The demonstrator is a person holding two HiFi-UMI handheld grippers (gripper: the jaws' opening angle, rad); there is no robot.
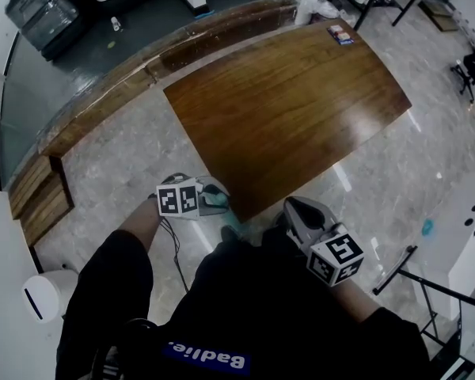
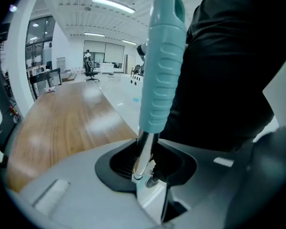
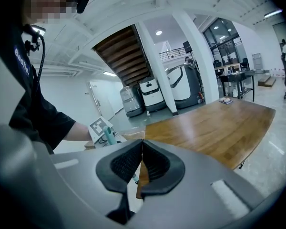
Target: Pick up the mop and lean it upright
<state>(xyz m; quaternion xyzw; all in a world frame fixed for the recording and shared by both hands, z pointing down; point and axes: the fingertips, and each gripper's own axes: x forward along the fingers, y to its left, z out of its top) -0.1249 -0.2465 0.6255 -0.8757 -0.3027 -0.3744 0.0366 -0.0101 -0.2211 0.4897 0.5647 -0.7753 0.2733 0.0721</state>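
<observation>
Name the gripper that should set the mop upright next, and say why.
Left. The left gripper is clamped on the mop, gripping its metal shaft just below the teal grip, near the wooden table. The right gripper has its jaws together on nothing.

Glossy wooden table (image 1: 285, 93), ribbed plastic mop handle (image 2: 163, 66), shiny metal shaft (image 2: 143, 148), polished floor (image 1: 119, 157)

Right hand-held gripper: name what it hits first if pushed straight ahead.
Probably the near edge of the brown wooden tabletop, straight beyond the shut right hand-held gripper. The teal plastic mop handle stands left of that line. Depth is unclear.
</observation>
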